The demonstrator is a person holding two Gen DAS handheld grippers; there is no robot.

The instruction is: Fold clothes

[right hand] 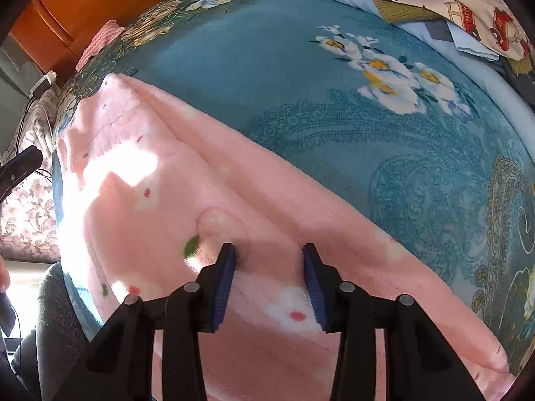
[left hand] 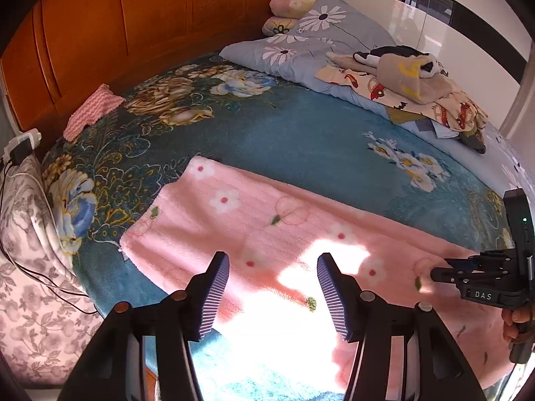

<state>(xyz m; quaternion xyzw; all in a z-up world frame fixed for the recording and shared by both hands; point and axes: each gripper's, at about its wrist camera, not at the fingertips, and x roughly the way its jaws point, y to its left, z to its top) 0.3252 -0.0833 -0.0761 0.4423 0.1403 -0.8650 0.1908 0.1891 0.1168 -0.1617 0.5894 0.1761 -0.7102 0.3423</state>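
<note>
A pink fleece garment [left hand: 254,220] with white flowers lies spread flat on the blue floral bedspread [left hand: 301,140], near the bed's front edge. My left gripper [left hand: 272,262] is open and empty, hovering just above the garment's near part. My right gripper [right hand: 269,250] is open, its fingers low over the garment [right hand: 187,180], one on each side of a raised fold. It also shows in the left wrist view [left hand: 444,267] at the right edge, close over the pink cloth.
A wooden headboard [left hand: 133,16] stands at the back. A pile of clothes [left hand: 408,80] lies on a light blue quilt [left hand: 317,33] at the back right. A pink striped cloth [left hand: 90,110] lies by the headboard. A charger and cable [left hand: 20,147] hang at the left.
</note>
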